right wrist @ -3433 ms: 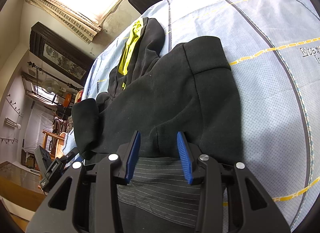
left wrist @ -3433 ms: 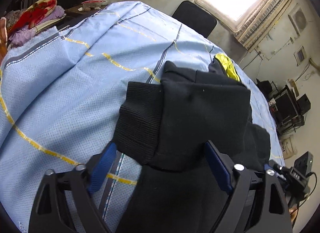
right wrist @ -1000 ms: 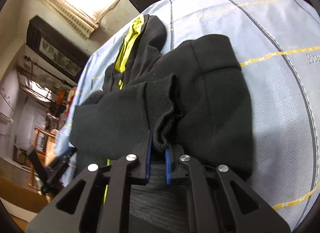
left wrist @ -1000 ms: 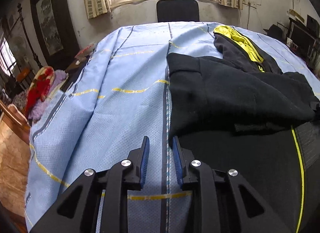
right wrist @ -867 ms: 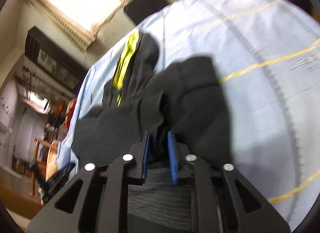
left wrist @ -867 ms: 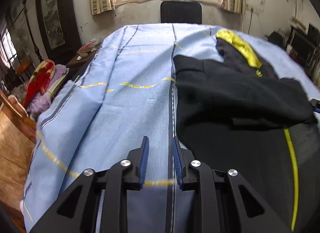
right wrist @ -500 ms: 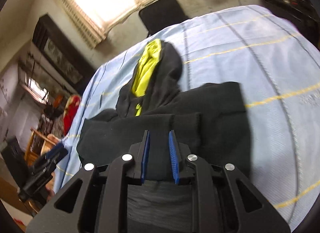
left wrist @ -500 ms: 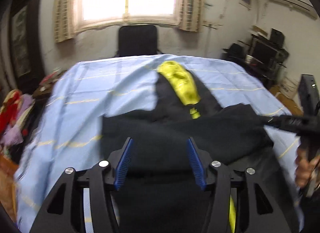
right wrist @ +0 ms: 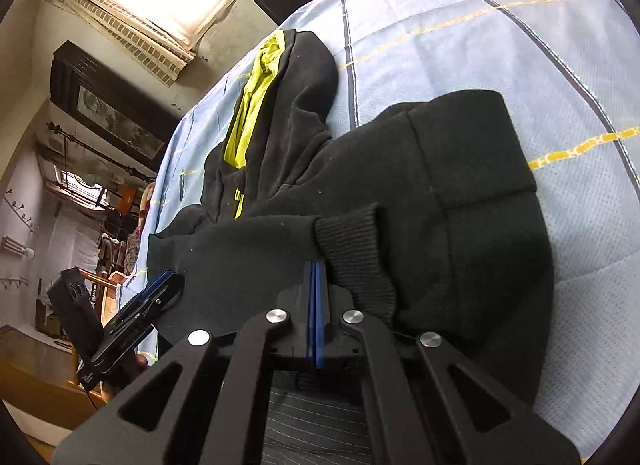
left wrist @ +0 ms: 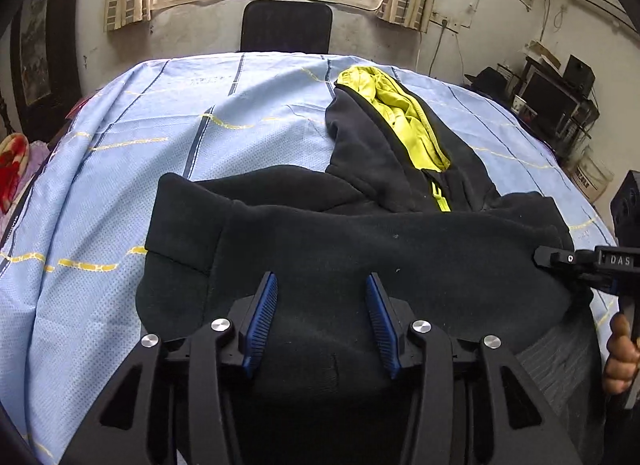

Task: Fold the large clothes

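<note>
The black right gripper [right wrist: 315,297] has its 2 blue pads pressed together beside the black fleece hoodie's [right wrist: 440,185] ribbed cuff [right wrist: 356,249].

Both tools share one build. The left gripper [left wrist: 322,319] has matte black angular arms with triangular cut-outs, each arm carrying round silver screw heads. Its two fingers are lined with blue ribbed pads [left wrist: 260,319]. The right gripper [right wrist: 315,315] has the same black skeleton frame, the same silver screws along its linkages and the same blue pads, seen edge-on as two thin blue strips. From the left wrist view, the side of the right gripper bears the white letters "DAS" on a black block. The person's hand [left wrist: 620,357] shows at the right edge, fingers wrapped round a black grip.
</note>
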A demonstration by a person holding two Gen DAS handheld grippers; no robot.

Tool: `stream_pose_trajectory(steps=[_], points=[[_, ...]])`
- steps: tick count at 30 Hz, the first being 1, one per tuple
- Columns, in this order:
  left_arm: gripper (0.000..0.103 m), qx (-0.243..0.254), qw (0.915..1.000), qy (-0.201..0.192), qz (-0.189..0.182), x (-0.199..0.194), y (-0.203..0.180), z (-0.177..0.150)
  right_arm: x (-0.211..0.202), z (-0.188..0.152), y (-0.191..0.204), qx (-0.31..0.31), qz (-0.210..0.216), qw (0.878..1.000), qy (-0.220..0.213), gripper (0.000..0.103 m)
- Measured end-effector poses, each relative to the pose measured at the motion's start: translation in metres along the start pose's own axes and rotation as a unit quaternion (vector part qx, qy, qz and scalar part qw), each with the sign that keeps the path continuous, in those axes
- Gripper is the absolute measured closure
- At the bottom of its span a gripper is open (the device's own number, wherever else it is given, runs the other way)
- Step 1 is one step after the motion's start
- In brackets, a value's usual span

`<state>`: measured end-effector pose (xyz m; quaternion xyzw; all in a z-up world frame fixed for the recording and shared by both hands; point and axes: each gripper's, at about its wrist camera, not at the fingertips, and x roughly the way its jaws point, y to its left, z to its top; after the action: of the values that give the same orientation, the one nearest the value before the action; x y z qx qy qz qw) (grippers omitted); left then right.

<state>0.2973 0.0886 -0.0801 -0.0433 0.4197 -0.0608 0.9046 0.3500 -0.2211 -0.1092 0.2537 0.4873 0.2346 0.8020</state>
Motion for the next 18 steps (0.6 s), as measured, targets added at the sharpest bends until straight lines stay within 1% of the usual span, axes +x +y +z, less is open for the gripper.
stream_pose_trajectory(steps=[1, 2, 3, 5, 6, 7, 8, 9, 10, 12, 13, 14, 15, 16, 17, 18], points=[[0.057, -0.003, 1.0, 0.0, -0.002, -0.002, 0.002, -0.001, -0.001, 0.001, -0.001, 0.0, -0.003, 1.0, -0.002, 0.103], [0.058, -0.009, 1.0, 0.001, -0.001, -0.005, 0.006, -0.001, -0.006, 0.001, -0.003, 0.002, -0.023, 1.0, -0.01, 0.103], [0.06, -0.016, 0.9999, 0.001, 0.001, -0.006, 0.011, -0.002, -0.008, 0.002, -0.006, 0.004, -0.029, 0.999, -0.016, 0.103], [0.062, -0.039, 0.9992, -0.004, 0.004, -0.013, 0.024, -0.003, -0.011, 0.003, -0.014, 0.018, -0.011, 1.0, -0.012, 0.103], [0.062, -0.052, 0.9986, -0.011, 0.002, -0.021, 0.029, -0.002, -0.013, 0.003, -0.015, 0.02, -0.012, 1.0, -0.012, 0.103], [0.062, -0.063, 0.9978, -0.019, -0.007, -0.029, 0.034, -0.001, -0.016, 0.003, -0.014, 0.018, -0.017, 1.0, -0.016, 0.103], [0.062, -0.072, 0.9968, -0.028, -0.021, -0.037, 0.036, -0.001, -0.022, 0.002, -0.008, 0.011, -0.027, 0.999, -0.028, 0.1], [0.062, -0.078, 0.9956, -0.037, -0.036, -0.045, 0.037, 0.0, -0.026, 0.002, -0.003, 0.004, -0.032, 0.999, -0.037, 0.095], [0.062, -0.079, 0.9952, -0.041, -0.042, -0.049, 0.034, 0.0, -0.031, 0.003, 0.004, -0.005, -0.033, 0.998, -0.046, 0.092], [0.061, -0.067, 0.9957, -0.038, -0.052, -0.047, 0.024, -0.001, -0.038, 0.009, 0.023, -0.028, -0.029, 0.997, -0.061, 0.078], [0.061, -0.06, 0.9964, -0.029, -0.053, -0.041, 0.018, -0.001, -0.04, 0.013, 0.032, -0.041, -0.033, 0.997, -0.064, 0.074], [0.061, -0.049, 0.9975, -0.011, -0.05, -0.031, 0.011, -0.004, -0.04, 0.02, 0.044, -0.056, -0.047, 0.995, -0.07, 0.065], [0.061, -0.042, 0.9981, 0.004, -0.045, -0.02, 0.004, -0.005, -0.038, 0.029, 0.054, -0.07, -0.061, 0.993, -0.077, 0.057], [0.06, -0.035, 0.9987, 0.017, -0.035, -0.01, 0.0, -0.008, -0.035, 0.037, 0.062, -0.083, -0.073, 0.991, -0.082, 0.055], [0.057, -0.014, 0.9998, 0.005, -0.016, -0.008, -0.008, -0.01, -0.029, 0.049, 0.073, -0.099, -0.087, 0.988, -0.083, 0.054], [0.048, 0.0, 0.9999, 0.007, -0.012, -0.007, -0.014, -0.011, -0.023, 0.058, 0.078, -0.107, -0.095, 0.986, -0.081, 0.054]])
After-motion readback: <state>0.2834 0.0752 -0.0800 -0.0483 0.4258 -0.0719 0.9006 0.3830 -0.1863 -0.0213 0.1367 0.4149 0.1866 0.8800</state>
